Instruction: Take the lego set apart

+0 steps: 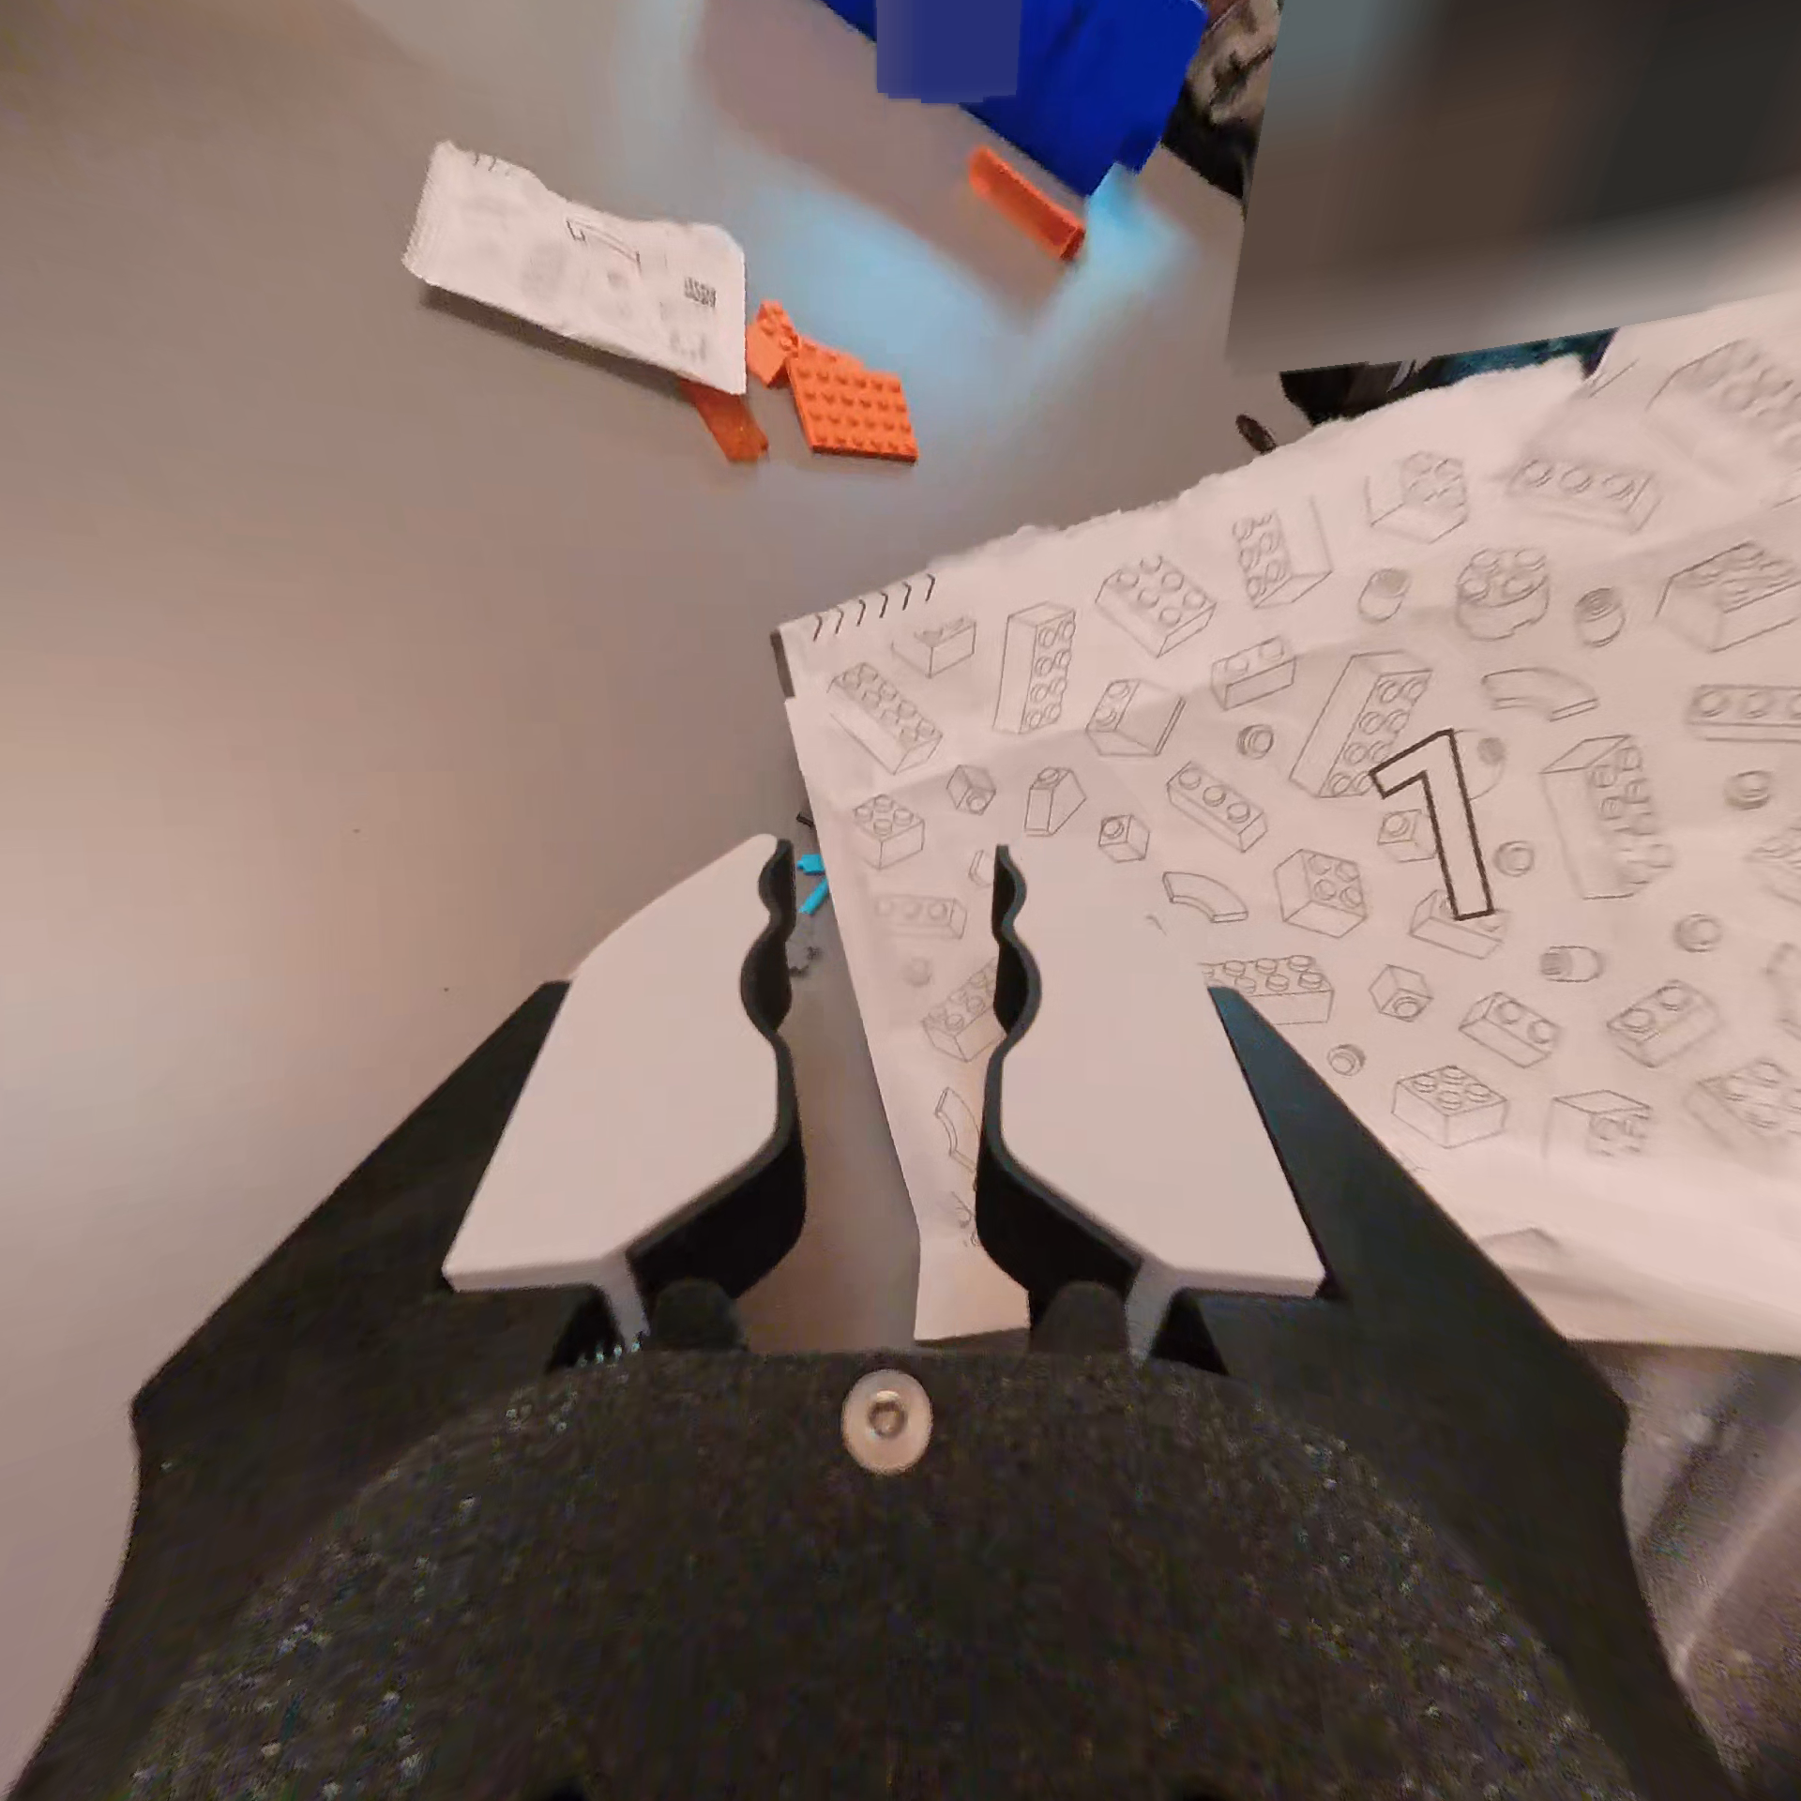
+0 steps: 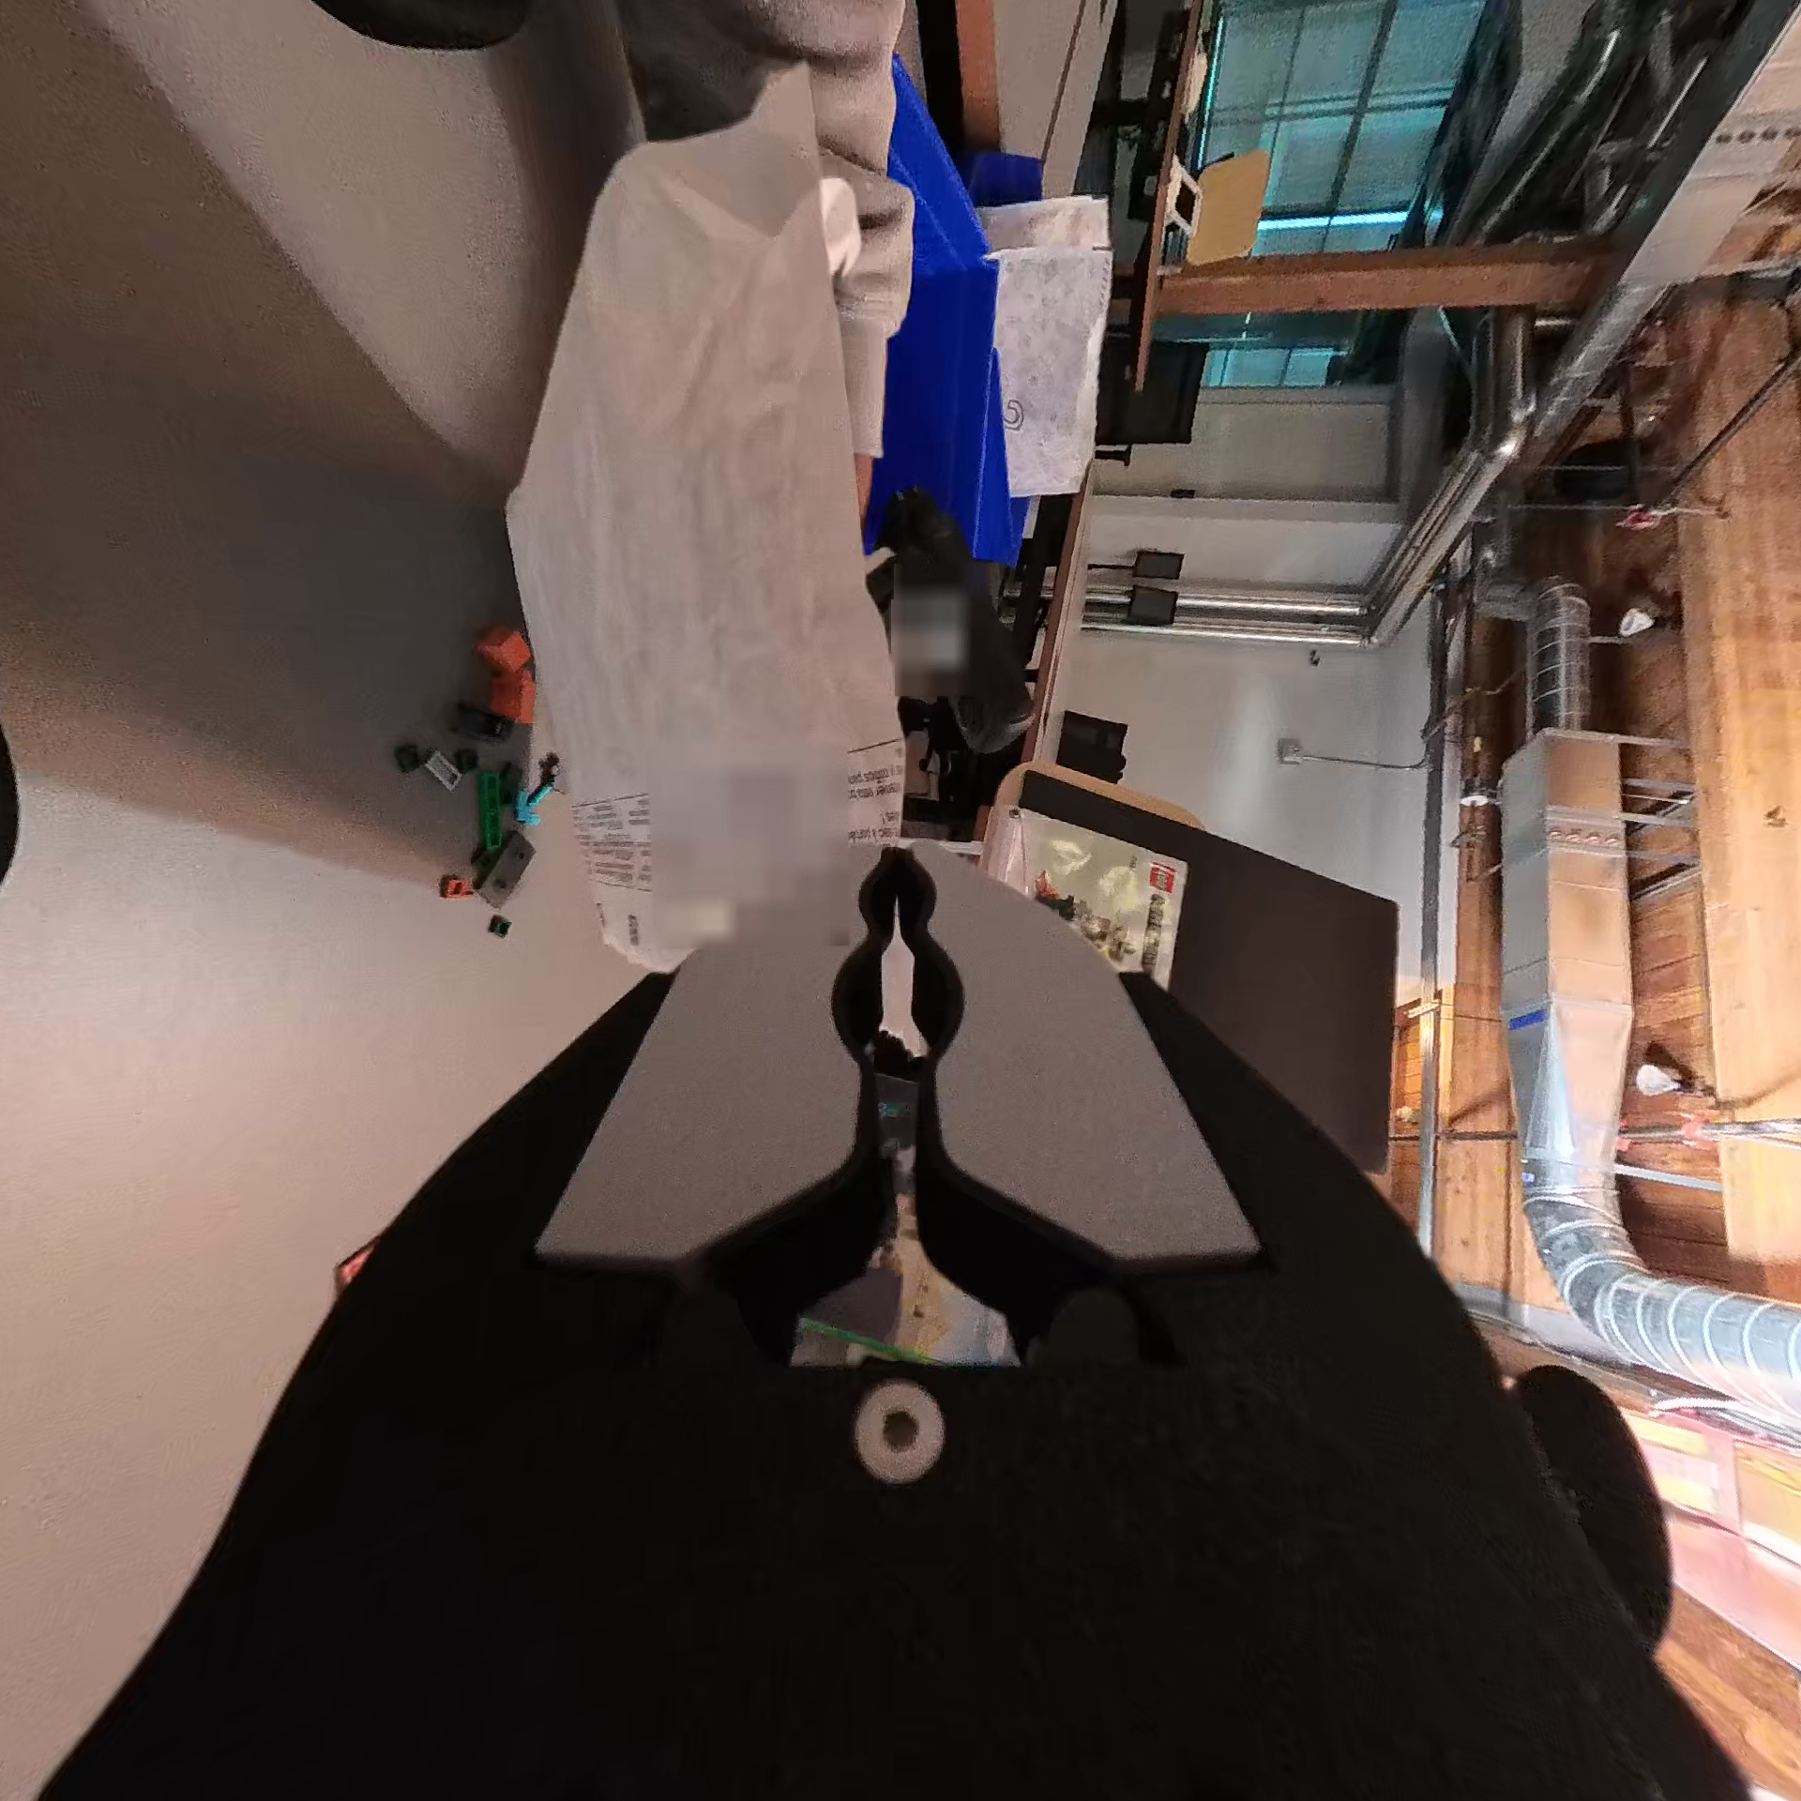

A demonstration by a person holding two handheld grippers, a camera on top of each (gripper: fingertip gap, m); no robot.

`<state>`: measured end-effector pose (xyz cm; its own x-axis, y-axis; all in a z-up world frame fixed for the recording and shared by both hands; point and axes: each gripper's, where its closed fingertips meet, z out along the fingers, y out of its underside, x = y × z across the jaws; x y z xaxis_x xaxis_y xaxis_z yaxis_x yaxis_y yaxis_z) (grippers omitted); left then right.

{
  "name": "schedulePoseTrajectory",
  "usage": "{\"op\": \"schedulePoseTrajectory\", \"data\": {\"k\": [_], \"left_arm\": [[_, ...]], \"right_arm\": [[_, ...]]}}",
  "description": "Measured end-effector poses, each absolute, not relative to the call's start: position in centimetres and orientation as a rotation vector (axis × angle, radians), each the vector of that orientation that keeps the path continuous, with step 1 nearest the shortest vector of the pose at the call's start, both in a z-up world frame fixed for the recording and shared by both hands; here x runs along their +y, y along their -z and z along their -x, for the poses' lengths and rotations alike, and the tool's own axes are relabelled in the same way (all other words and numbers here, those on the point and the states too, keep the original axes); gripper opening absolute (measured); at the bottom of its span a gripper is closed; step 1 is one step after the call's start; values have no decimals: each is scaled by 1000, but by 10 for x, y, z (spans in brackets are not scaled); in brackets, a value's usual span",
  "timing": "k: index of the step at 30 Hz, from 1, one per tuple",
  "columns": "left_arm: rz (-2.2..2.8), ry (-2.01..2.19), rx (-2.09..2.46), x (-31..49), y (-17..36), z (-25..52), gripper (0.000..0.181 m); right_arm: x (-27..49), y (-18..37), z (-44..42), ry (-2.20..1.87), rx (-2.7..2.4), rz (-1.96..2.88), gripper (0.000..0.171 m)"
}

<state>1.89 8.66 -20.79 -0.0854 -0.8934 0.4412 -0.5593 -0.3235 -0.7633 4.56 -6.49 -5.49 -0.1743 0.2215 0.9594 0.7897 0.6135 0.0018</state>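
The left gripper [image 1: 887,858] hovers over the grey worktop [image 1: 292,682] with its jaws spread and nothing between them; its right finger overlaps the edge of a large white paper bag [image 1: 1364,828] printed with line drawings of bricks. Just beyond the fingertips, at the bag's edge, a small light-blue piece [image 1: 812,885] lies on the worktop. Farther toward the worktop's far side, an orange studded plate [image 1: 850,400] sits with smaller orange pieces [image 1: 772,343] beside a smaller white paper bag [image 1: 585,273], and a lone orange brick [image 1: 1025,203] lies near a blue bin [image 1: 1082,88].

The right gripper [image 2: 892,858] has its jaws pressed together at the tips, pinching the lower edge of a crumpled white paper bag [image 2: 702,507] held up off the worktop. Below it in that view, loose lego pieces [image 2: 492,770], orange, green, grey and blue, are scattered on the worktop.
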Motion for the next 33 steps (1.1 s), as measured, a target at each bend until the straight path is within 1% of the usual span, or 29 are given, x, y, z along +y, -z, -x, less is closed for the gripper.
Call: {"op": "schedulePoseTrajectory", "data": {"k": [4,8,12,15,17,18,19,21,23,27,30,33], "left_arm": [[1851,1408,1601,81,213,-21,40],[1834,1594,1640,67,215,-23,49],[1816,1665,1693,61,221,-25,65],[1848,1664,1723,59,229,-29,68],[1857,1690,1719,59,229,-31,65],[1885,1672,1716,61,231,-32,58],[1914,1615,1727,64,237,-32,44],[1909,1536,1774,65,243,-30,24],[1924,1439,1763,70,248,-29,0],[1922,1327,1718,75,241,-21,0],[1836,1318,1736,61,221,-8,0],[1694,1292,1841,35,206,10,20]], "right_arm": [[-61,45,-42,641,-1687,768,0],[-59,39,-35,621,-1675,722,0],[-57,40,-33,570,-1652,733,0],[-54,47,-33,525,-1629,767,0],[-54,50,-34,489,-1609,791,0],[-53,52,-36,476,-1596,805,0],[-53,54,-38,465,-1582,821,0],[-50,58,-44,439,-1549,863,0],[-48,64,-53,401,-1502,920,0],[-46,88,-74,310,-1414,1067,0],[-43,110,-90,256,-1359,1165,0],[-39,128,-103,207,-1320,1242,0]]}}
